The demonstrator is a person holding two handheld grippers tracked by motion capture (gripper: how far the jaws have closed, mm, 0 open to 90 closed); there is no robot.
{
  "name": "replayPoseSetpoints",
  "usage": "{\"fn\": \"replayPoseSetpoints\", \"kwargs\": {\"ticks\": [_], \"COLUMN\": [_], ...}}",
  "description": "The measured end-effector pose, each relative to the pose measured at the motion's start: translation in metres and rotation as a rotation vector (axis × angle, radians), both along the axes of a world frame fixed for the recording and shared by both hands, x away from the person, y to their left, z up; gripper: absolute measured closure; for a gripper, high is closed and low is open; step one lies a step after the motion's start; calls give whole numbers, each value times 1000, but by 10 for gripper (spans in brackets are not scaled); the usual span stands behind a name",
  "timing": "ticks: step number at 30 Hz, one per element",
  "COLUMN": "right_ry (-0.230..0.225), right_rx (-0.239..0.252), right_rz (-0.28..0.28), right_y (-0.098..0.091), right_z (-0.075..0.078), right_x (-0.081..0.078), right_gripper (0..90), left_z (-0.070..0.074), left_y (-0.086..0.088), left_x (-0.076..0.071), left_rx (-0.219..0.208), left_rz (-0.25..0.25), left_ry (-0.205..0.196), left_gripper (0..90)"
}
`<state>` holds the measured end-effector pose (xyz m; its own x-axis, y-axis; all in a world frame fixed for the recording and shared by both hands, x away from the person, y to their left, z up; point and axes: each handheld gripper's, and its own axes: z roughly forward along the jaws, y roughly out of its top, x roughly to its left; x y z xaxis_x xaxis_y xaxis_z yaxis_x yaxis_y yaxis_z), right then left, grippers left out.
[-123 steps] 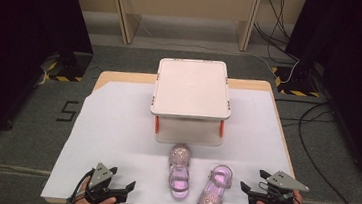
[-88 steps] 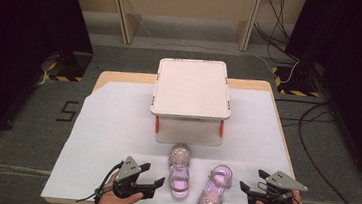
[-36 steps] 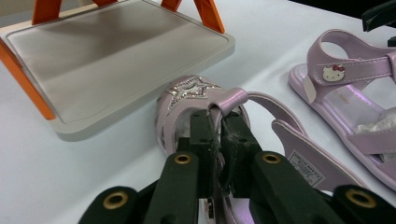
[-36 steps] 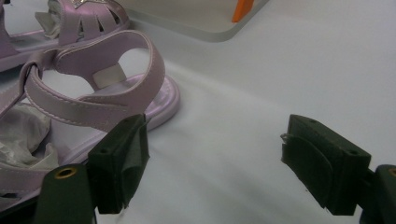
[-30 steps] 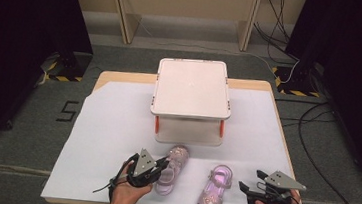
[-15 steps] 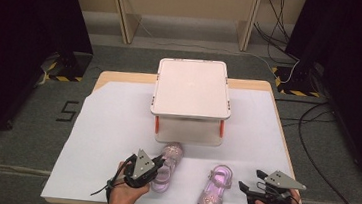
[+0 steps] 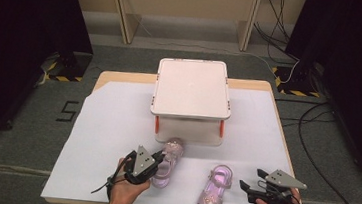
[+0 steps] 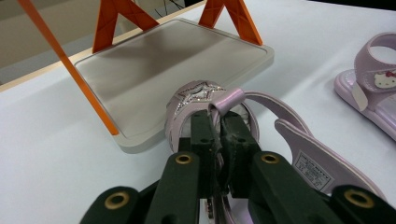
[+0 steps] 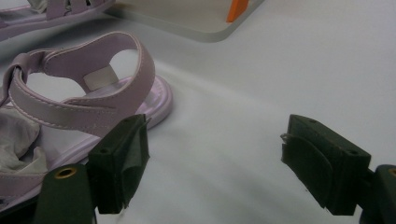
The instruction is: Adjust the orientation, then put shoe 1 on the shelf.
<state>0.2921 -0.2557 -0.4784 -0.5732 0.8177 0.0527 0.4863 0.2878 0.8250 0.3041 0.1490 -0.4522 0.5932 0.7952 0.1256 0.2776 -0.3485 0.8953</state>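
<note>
From above, my left gripper (image 7: 155, 161) covers the heel half of the left sandal (image 7: 167, 157), and in its own view the sole runs off the bottom edge behind the jaws. The right sandal (image 9: 70, 107) is cut by the left edge of the right gripper view, toe unseen. I can't read the sole label (image 8: 312, 174), too small

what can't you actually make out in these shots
- Heel of the sandal held by the left gripper: in the high view the gripper and hand cover it.
- Printed label on that sandal's insole: left gripper view, the print is too small to read.
- Toe of the second sandal: right gripper view, cut off by the left edge.
- Space under the white stand: high view, its top shelf hides it.
</note>
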Motion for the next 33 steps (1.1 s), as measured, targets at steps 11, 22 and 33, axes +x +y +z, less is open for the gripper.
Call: {"fn": "replayPoseSetpoints", "kwargs": {"ticks": [11, 22, 33], "right_ry": [0, -1, 5], "right_rx": [-8, -10, -10], "right_rz": [23, 16, 16], "right_y": [6, 4, 4], "right_z": [0, 0, 0], "right_x": [5, 4, 2], "right_gripper": [228, 229, 229], "left_z": [7, 6, -1], "left_y": [-1, -14, -26], "left_x": [18, 42, 69], "left_rx": [-17, -9, 19], "left_rz": [43, 69, 118], "left_ry": [-33, -57, -69], "left_gripper": [842, 842, 841]}}
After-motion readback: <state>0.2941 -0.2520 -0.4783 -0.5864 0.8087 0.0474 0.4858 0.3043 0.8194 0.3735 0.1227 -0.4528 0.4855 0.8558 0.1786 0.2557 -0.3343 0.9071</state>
